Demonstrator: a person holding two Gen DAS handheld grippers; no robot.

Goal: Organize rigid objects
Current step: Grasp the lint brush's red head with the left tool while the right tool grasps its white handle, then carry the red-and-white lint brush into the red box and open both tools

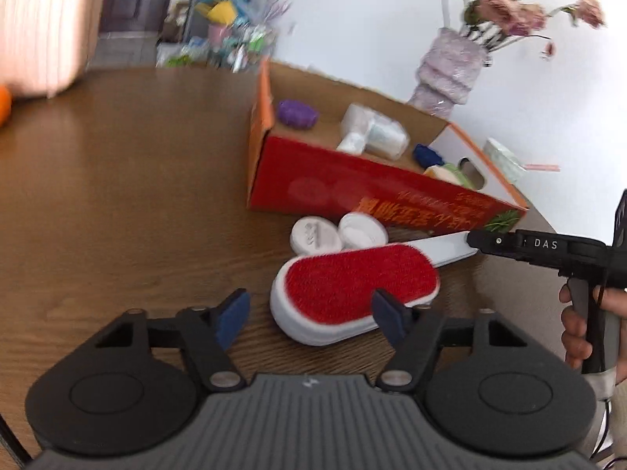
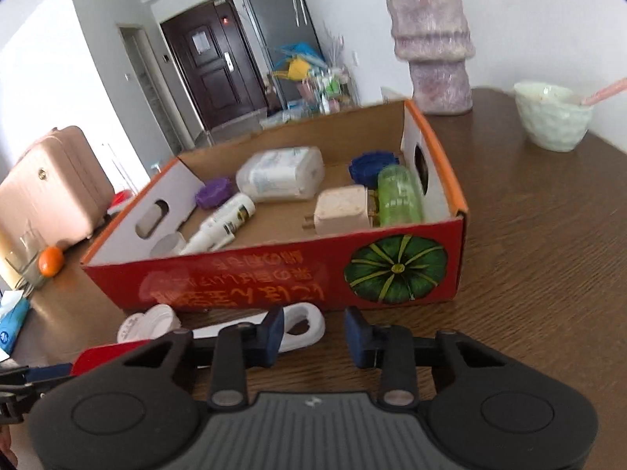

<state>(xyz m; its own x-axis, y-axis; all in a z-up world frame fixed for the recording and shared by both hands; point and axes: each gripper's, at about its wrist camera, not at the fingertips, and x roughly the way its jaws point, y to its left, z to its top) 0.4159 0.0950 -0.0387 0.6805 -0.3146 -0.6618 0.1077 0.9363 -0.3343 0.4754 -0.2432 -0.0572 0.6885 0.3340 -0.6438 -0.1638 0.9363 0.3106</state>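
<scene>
A lint brush (image 1: 352, 293) with a red pad and white handle lies on the wooden table in front of a red cardboard box (image 1: 352, 192). My left gripper (image 1: 309, 319) is open, its jaws on either side of the brush head's near end. My right gripper (image 2: 313, 335) is open just above the table, right beside the brush's white handle loop (image 2: 305, 325). It shows in the left wrist view (image 1: 509, 244) at the handle's tip. The box (image 2: 274, 286) holds a purple piece (image 2: 213, 194), a white pack (image 2: 282, 174), a tube (image 2: 223, 223), a plug (image 2: 341, 211), a green bottle (image 2: 399, 196) and a blue piece (image 2: 370, 166).
Two white round lids (image 1: 337, 233) lie between brush and box. A grey vase (image 2: 435, 47) and a pale green bowl (image 2: 552, 121) stand behind the box. An orange (image 2: 51, 260), a glass and a tissue pack (image 2: 13, 323) sit at the table's left. A pink suitcase (image 2: 51, 184) stands beyond.
</scene>
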